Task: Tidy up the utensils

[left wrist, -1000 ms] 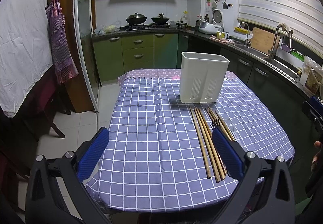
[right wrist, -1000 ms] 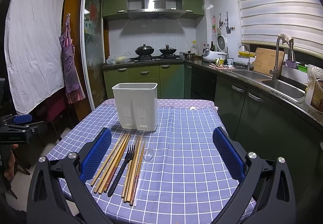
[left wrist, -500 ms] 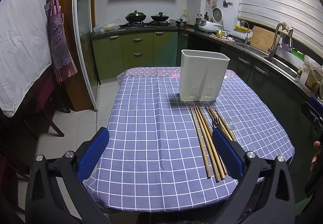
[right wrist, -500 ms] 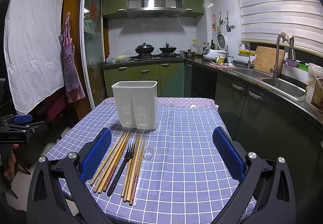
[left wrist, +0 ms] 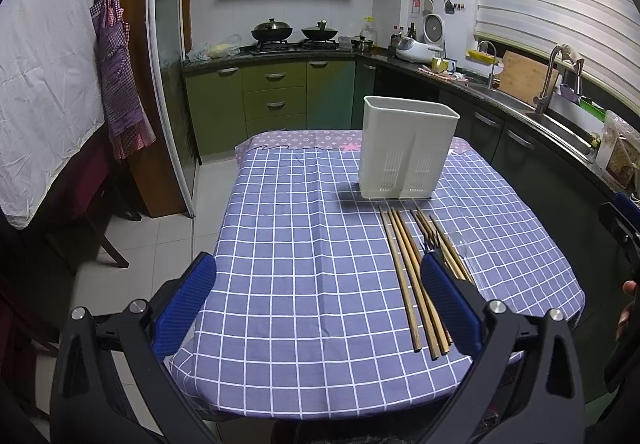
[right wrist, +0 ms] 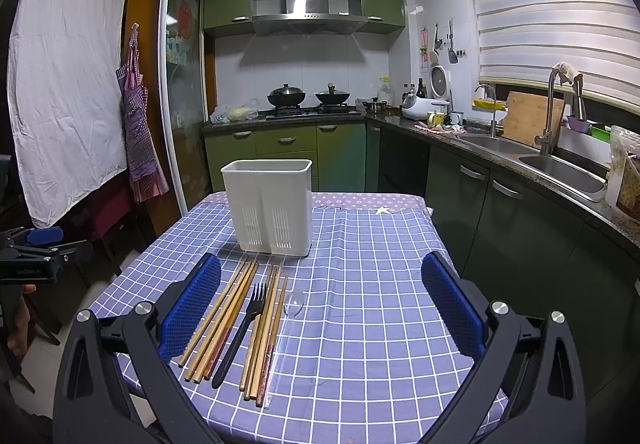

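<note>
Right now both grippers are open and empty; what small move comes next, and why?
Probably lower the right gripper toward the black fork. It lies flat among the chopsticks in front of the white utensil holder, nearer the right gripper's open jaws; nothing is sorted yet.

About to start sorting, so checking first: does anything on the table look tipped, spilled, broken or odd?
Nothing stands out. The white utensil holder stands upright, and the chopsticks, black fork and clear spoon lie in a tidy row before it on the checked tablecloth.

Both hand-held grippers [left wrist: 318, 300] [right wrist: 320, 304] wide open, empty.
</note>
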The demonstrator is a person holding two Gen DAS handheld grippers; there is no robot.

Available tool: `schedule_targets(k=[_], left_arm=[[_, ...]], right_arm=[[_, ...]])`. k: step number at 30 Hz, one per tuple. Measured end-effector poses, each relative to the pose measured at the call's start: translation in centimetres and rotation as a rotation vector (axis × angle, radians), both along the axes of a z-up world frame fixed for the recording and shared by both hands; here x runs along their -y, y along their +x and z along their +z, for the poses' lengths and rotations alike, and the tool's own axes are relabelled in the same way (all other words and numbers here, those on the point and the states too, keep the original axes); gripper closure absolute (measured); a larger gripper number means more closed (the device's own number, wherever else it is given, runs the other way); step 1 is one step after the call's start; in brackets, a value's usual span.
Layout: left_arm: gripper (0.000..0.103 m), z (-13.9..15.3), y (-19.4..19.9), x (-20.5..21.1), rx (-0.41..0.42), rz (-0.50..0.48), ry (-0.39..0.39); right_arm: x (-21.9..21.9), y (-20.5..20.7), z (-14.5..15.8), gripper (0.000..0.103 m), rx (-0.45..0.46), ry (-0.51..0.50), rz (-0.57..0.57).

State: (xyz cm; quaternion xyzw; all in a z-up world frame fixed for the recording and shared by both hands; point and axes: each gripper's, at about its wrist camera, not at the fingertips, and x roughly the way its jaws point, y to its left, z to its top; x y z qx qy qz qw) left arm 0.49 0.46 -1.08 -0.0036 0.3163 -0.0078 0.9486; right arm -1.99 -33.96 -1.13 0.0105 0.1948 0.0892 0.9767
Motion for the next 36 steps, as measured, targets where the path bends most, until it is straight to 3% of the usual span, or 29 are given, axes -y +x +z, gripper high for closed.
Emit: schedule_targets(k=[36], left_arm=[[0.006,-0.67,0.44,-0.51,-0.026,0.004,-0.009]], right_arm=[[-0.21,0.95,-0.71,0.004,-0.035,-0.004,0.01]])
